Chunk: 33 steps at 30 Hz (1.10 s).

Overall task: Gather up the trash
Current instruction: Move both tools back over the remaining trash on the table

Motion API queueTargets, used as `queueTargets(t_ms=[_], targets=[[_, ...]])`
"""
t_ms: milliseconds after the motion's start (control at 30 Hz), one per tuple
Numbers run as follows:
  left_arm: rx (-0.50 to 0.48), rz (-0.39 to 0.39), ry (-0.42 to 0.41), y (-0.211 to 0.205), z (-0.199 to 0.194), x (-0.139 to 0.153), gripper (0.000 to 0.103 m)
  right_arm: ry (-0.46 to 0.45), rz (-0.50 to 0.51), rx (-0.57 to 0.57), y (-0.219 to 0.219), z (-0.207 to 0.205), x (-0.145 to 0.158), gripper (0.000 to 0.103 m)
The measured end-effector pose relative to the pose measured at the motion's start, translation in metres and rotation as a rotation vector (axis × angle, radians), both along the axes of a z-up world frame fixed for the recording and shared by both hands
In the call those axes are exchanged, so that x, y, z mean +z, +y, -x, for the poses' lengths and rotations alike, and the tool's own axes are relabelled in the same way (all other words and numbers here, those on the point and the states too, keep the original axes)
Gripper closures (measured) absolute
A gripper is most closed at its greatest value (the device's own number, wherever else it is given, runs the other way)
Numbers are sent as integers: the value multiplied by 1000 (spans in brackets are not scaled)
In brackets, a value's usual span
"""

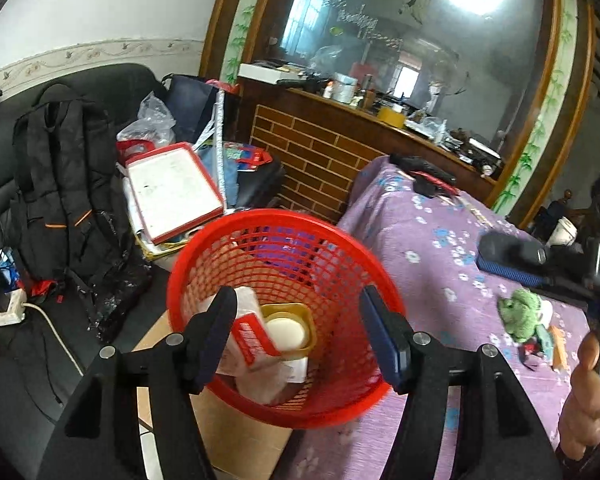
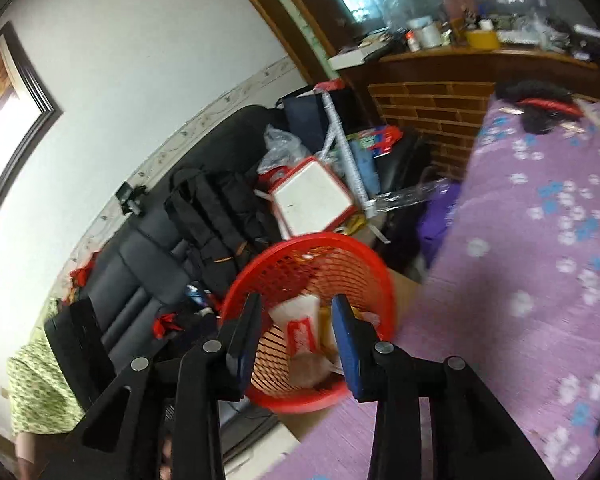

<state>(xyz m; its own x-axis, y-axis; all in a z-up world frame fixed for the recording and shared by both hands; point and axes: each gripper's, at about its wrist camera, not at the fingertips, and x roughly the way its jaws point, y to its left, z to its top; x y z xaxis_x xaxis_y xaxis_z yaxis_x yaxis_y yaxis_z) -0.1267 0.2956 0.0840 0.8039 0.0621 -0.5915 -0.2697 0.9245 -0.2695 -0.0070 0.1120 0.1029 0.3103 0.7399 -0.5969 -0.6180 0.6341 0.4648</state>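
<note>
Red basket [image 1: 352,276] of trash sits between backpack [image 1: 60,184] and purple-clothed table [image 1: 440,248]; both claws released, empty.

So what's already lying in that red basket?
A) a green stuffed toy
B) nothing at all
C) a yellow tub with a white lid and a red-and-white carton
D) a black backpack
C: inside the red basket lie a yellow tub with a white lid and a red-and-white carton; the green toy lies on the purple cloth and the backpack rests on the sofa.
</note>
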Motion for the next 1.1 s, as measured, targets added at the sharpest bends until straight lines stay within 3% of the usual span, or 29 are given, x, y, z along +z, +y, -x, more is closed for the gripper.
queueTargets(t_ms=[300,667,800,967,1100], targets=[[-144,-15,-6,-74,-4,7,38,-10,8,-121,-101,38,-7,64],[-384,-82,16,-194,-16,10,38,10,-30,-382,-244,59,-16,64],[-448,-109,26,-225,-19,10,38,23,-47,-495,-293,58,-18,64],[-515,-141,48,-257,-22,5,37,38,7,-657,-343,44,-23,61],[-554,-150,57,-273,-21,3,37,81,6,-724,-370,32,-32,61]])
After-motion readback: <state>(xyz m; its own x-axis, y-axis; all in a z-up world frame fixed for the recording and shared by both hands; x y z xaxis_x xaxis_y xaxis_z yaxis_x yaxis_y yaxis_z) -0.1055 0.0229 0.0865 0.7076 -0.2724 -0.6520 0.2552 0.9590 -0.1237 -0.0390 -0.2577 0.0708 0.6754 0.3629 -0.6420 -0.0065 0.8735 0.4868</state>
